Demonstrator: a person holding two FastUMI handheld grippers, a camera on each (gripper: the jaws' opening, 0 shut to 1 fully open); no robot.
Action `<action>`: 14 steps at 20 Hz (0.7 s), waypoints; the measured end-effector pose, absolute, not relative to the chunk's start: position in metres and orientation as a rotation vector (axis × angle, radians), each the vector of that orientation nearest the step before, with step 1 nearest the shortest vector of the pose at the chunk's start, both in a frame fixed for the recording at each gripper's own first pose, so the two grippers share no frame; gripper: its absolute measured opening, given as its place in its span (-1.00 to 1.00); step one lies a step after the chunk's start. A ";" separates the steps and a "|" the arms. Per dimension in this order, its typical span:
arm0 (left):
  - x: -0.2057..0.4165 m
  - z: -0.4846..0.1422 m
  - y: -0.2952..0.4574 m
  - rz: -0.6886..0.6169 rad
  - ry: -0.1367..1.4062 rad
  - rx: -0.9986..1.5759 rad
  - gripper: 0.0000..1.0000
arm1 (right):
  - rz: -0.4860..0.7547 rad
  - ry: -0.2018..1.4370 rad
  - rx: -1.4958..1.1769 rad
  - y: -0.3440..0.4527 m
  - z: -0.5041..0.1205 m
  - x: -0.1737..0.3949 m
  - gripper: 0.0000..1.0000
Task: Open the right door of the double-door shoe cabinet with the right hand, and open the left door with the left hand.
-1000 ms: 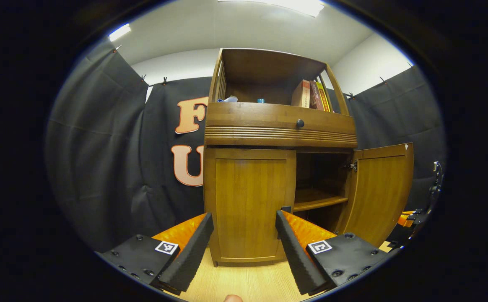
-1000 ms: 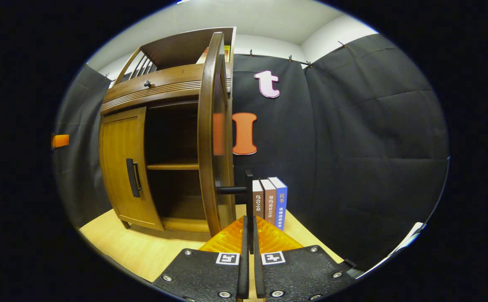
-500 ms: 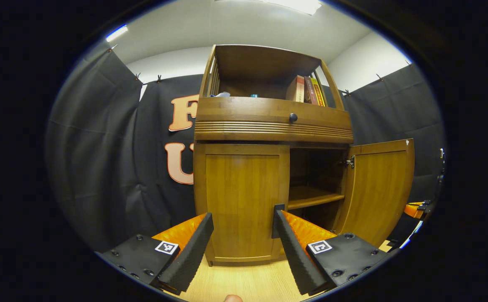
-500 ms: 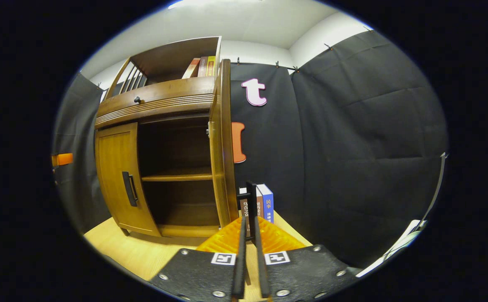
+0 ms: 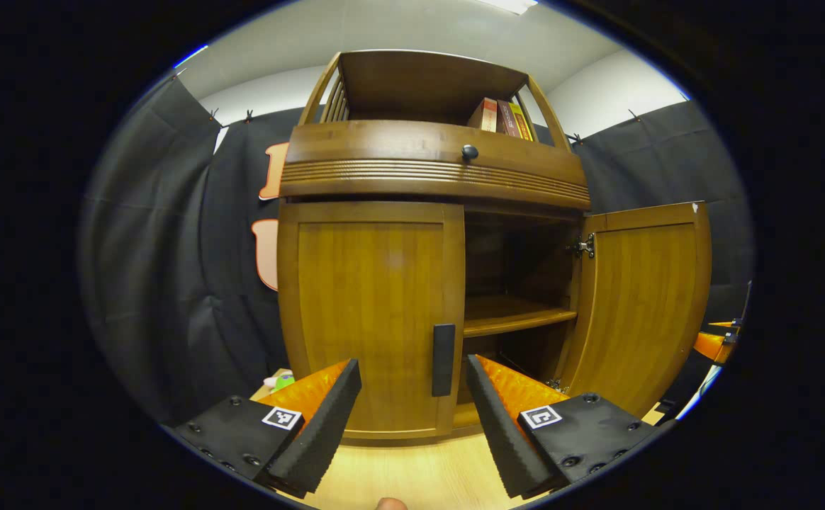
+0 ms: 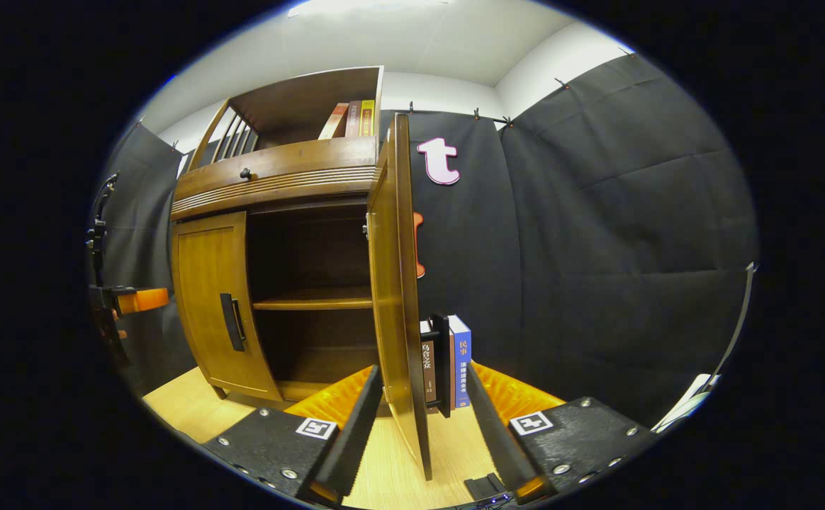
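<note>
The wooden shoe cabinet (image 5: 427, 163) stands ahead on a light wood floor. Its left door (image 5: 366, 312) is closed, with a dark vertical handle (image 5: 444, 359) at its right edge. My left gripper (image 5: 412, 397) is open, and that handle lies between and beyond its fingertips, untouched. The right door (image 5: 639, 304) stands swung wide open. In the right gripper view this door (image 6: 397, 297) is seen edge-on with its dark handle (image 6: 442, 365) on the far face. My right gripper (image 6: 423, 407) is open, its fingers on either side of the door edge and handle without pressing.
Inside the cabinet a shelf (image 5: 515, 315) shows. Books (image 5: 501, 117) stand in the top compartment above a drawer with a dark knob (image 5: 469, 151). More books (image 6: 455, 361) stand on the floor right of the cabinet. A small green thing (image 5: 283, 382) lies at the lower left.
The right gripper let go of the right door's handle and opened. The right door swung further open. The left gripper moved closer to the left door, bringing its handle into sight.
</note>
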State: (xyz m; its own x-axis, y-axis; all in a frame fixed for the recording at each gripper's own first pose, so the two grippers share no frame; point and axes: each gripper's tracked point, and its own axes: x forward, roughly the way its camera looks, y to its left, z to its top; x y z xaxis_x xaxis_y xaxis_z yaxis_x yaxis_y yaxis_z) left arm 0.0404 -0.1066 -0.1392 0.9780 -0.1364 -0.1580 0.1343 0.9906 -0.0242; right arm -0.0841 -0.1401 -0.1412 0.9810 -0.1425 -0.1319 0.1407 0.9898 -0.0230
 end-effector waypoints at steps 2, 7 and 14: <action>0.053 -0.150 -0.115 -0.151 0.162 -0.028 0.96 | -0.141 0.109 -0.024 -0.140 -0.135 -0.086 0.89; 0.094 -0.170 -0.126 -0.130 0.155 -0.020 0.90 | -0.145 0.083 -0.024 -0.141 -0.125 -0.089 0.96; 0.140 -0.203 -0.153 -0.167 0.189 -0.038 0.91 | -0.153 0.083 -0.024 -0.142 -0.128 -0.083 0.97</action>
State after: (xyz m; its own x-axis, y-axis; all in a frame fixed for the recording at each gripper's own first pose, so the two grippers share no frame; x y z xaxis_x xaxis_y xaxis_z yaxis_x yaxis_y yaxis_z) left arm 0.1398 -0.1526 -0.2026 0.9684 -0.1691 -0.1834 0.1620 0.9854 -0.0530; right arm -0.0833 -0.1415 -0.1283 0.9848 -0.1537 -0.0805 0.1517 0.9880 -0.0306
